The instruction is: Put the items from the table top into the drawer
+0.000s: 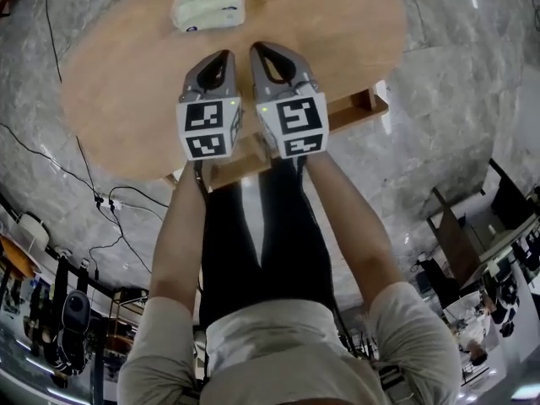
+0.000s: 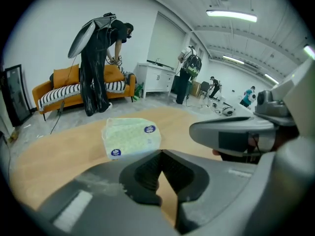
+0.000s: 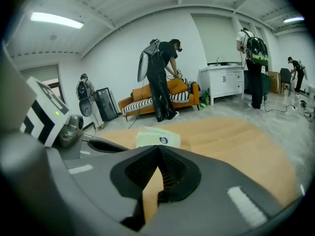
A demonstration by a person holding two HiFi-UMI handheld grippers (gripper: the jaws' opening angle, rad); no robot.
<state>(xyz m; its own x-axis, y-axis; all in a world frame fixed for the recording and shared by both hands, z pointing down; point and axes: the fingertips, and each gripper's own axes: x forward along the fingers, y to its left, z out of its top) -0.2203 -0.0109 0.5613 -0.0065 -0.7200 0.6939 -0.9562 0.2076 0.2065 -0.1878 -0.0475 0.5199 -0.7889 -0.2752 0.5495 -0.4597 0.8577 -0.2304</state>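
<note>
A pale green soft pack with blue round labels (image 1: 209,5) lies on the far part of the round wooden table (image 1: 126,74). It shows just beyond the jaws in the left gripper view (image 2: 130,136) and in the right gripper view (image 3: 157,136). My left gripper (image 1: 224,55) and right gripper (image 1: 256,49) hang side by side over the table's near half, short of the pack and apart from it. Both have their jaws shut with nothing between them (image 2: 161,152) (image 3: 158,147). A wooden ledge (image 1: 359,108) juts from under the table's near edge; I cannot tell whether it is the drawer.
The floor is grey marble, with cables (image 1: 101,197) trailing at the left. Beyond the table stand an orange sofa (image 2: 64,87), a white cabinet (image 3: 224,82) and several people (image 2: 101,58). Chairs and equipment (image 1: 460,234) sit at the right of the head view.
</note>
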